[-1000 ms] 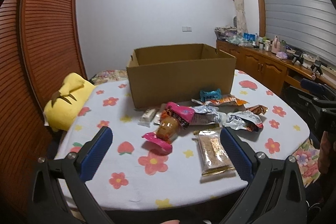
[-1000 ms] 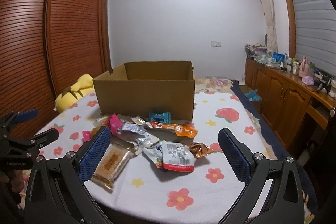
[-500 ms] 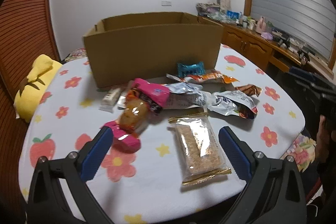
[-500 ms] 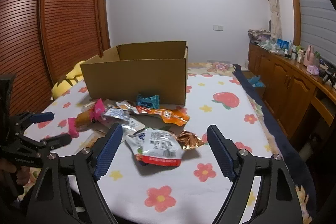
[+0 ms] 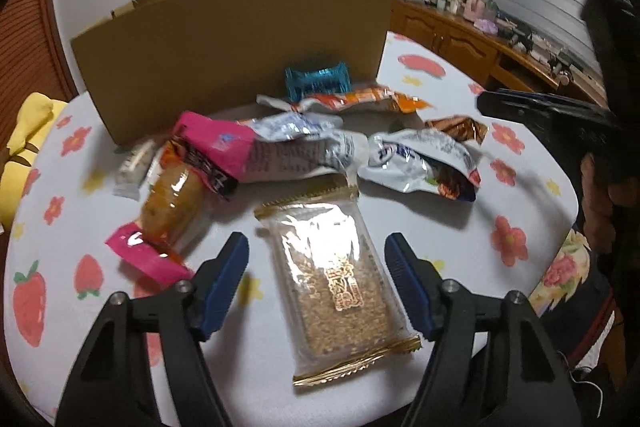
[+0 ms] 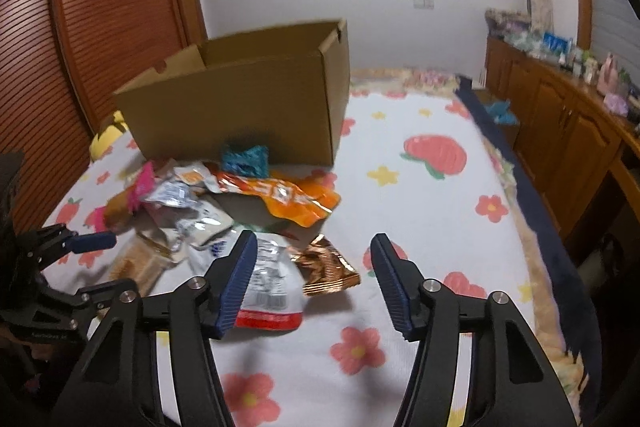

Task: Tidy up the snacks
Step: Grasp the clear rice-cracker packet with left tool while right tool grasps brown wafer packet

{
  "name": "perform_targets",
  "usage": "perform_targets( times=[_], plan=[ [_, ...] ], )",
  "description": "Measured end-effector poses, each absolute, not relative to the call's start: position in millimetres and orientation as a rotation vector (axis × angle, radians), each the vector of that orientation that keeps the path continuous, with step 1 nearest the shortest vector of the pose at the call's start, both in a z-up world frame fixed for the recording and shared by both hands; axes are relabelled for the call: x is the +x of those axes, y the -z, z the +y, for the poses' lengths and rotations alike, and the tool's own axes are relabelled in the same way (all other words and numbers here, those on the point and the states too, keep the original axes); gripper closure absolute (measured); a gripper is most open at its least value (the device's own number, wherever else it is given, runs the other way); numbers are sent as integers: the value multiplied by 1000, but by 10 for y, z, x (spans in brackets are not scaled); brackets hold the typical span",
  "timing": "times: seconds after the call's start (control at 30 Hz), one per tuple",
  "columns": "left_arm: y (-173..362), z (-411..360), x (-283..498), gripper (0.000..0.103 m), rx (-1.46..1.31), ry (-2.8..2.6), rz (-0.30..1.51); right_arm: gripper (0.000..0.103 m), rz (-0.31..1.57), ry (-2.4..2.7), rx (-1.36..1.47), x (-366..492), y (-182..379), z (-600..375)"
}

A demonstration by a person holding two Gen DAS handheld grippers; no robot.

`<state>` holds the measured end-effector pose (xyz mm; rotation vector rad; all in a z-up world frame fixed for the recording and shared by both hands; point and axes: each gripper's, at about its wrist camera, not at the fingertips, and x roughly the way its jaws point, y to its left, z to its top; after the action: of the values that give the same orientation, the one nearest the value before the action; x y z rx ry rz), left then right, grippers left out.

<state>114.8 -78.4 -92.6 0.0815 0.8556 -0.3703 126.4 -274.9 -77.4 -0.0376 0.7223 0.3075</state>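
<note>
A pile of snack packets lies on the flowered tablecloth in front of an open cardboard box (image 5: 236, 47) (image 6: 240, 107). My left gripper (image 5: 316, 269) is open, its fingers on either side of a clear gold-edged cracker packet (image 5: 336, 283). A pink-wrapped bun (image 5: 172, 203) lies to its left. My right gripper (image 6: 312, 279) is open and empty, just above a small copper packet (image 6: 326, 267) and a white and red packet (image 6: 268, 287). An orange packet (image 6: 288, 199) and a teal packet (image 6: 244, 159) lie nearer the box.
A yellow plush (image 5: 20, 155) lies at the table's left edge. Wooden cabinets with clutter (image 6: 568, 115) run along the right wall. A slatted wooden wardrobe (image 6: 100, 27) stands on the left. The table's near and right edges (image 6: 520, 227) are close.
Both grippers have moved forward and down towards the pile. The left now straddles the cracker packet; the right has come close over the copper and white packets. Both jaws have narrowed but stay open.
</note>
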Motion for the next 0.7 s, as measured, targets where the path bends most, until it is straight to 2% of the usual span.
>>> perform_targets(
  times=[0.27, 0.33, 0.43, 0.7],
  plan=[
    [1039, -789, 1218, 33, 77, 386, 911, 53, 856, -341, -21, 1577, 1022, -2754],
    [1033, -787, 1212, 45, 87, 388, 902, 57, 869, -334, -29, 1599, 1065, -2740],
    [1025, -741, 1220, 55, 79, 381, 900, 59, 882, -338, -34, 1608, 1109, -2731],
    [1034, -647, 1229, 53, 72, 374, 893, 65, 902, -331, -46, 1611, 1129, -2842]
  ],
)
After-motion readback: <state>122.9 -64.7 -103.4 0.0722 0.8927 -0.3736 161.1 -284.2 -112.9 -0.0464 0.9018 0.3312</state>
